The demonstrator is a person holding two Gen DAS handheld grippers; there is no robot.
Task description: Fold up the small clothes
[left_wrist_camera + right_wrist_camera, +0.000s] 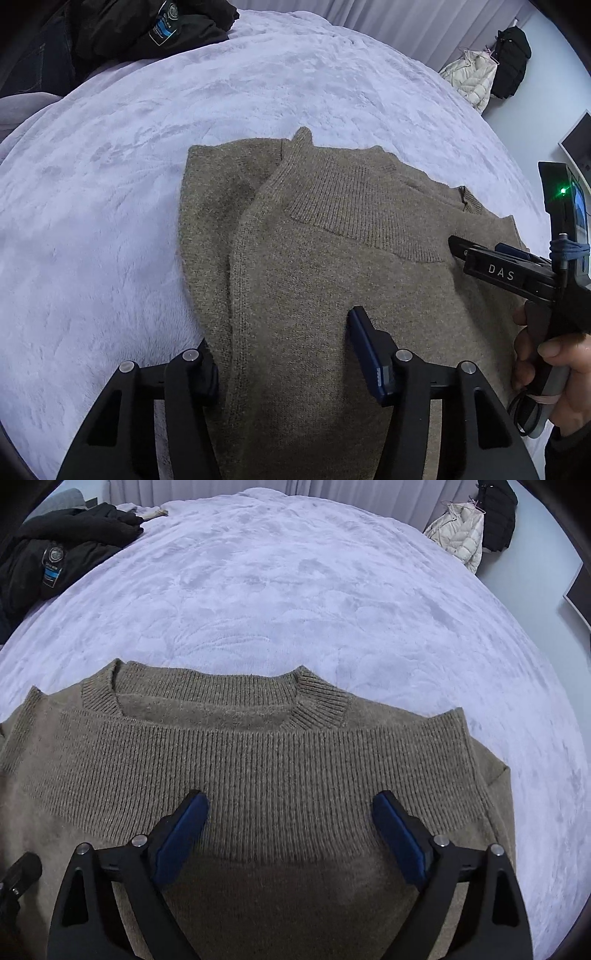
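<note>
Lavender plush bedding (229, 110) covers the whole bed, and we see a black jacket (147, 29) heaped at its far left corner, while a cream puffer coat (471, 79) and a dark garment hang against the far right wall.

On the near part of the bedding lies the brown knit sweater (314, 258), partly folded, its ribbed hem doubled up toward the neckline.

Our left gripper (284, 350) sits at the sweater's left folded edge. Its jaws stand about half apart with a band of the knit between them; the left finger is at the very edge where sweater meets bedding, the blue-padded right finger rests over the cloth. We cannot tell whether the pads press on the fabric.

Further right, our right gripper (291, 812) hovers over the ribbed band with its jaws spread wide, the blue pads (181, 834) well apart and gripping nothing. A hand (554, 354) holds its handle.
</note>
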